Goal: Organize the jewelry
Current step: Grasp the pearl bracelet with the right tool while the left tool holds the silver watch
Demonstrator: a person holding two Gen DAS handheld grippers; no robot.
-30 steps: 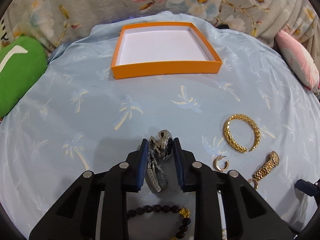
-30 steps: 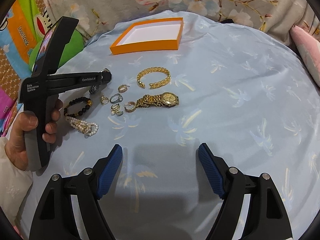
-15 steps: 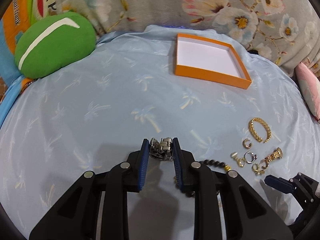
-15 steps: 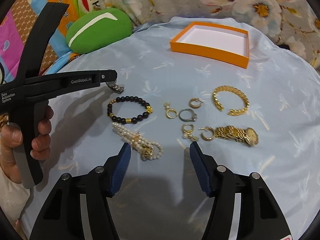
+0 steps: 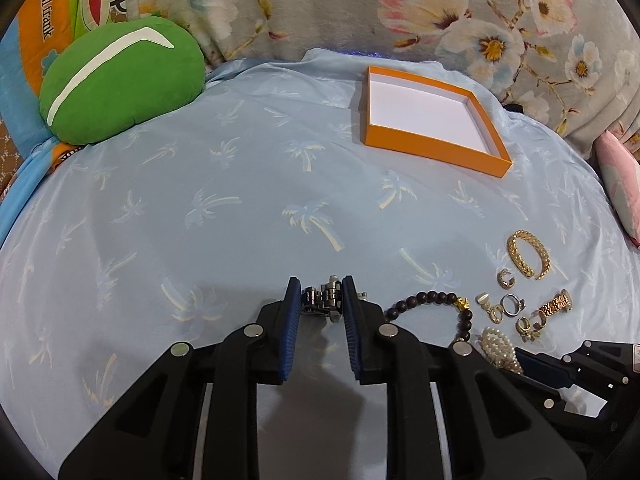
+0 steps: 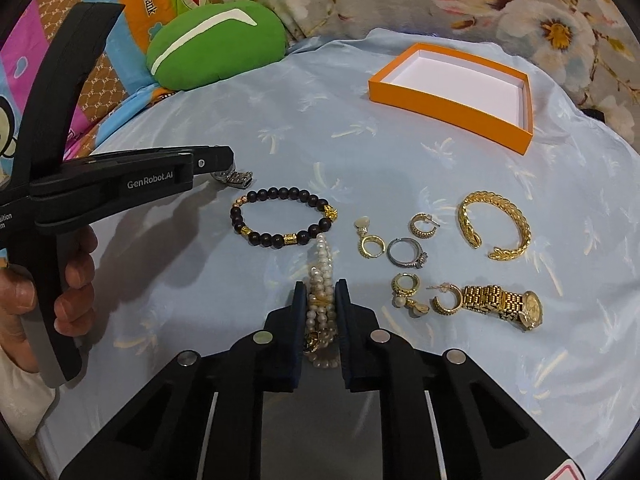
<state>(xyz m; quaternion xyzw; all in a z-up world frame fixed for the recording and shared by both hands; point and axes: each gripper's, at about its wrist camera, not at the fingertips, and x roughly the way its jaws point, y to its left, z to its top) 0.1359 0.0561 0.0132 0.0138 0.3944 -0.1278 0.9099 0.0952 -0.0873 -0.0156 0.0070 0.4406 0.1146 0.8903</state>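
My left gripper (image 5: pixel 321 290) is shut on a silver watch (image 5: pixel 322 298) and holds it just above the blue cloth; it also shows in the right wrist view (image 6: pixel 234 178). My right gripper (image 6: pixel 320 292) is shut on a pearl bracelet (image 6: pixel 322 280) that lies on the cloth. An empty orange box (image 6: pixel 452 106) sits at the back; it also shows in the left wrist view (image 5: pixel 434 148). A black bead bracelet (image 6: pixel 280 216), gold bangle (image 6: pixel 496 224), gold watch (image 6: pixel 504 304), silver ring (image 6: pixel 406 252) and several gold earrings lie between.
A green cushion (image 5: pixel 120 80) lies at the back left on patterned bedding. A pink pillow (image 5: pixel 620 184) is at the right edge. A floral blanket (image 5: pixel 440 20) runs behind the box. The person's hand (image 6: pixel 72 280) holds the left gripper's handle.
My left gripper lifted the silver watch and swung left. My right gripper moved forward to the pearl bracelet and closed on it.
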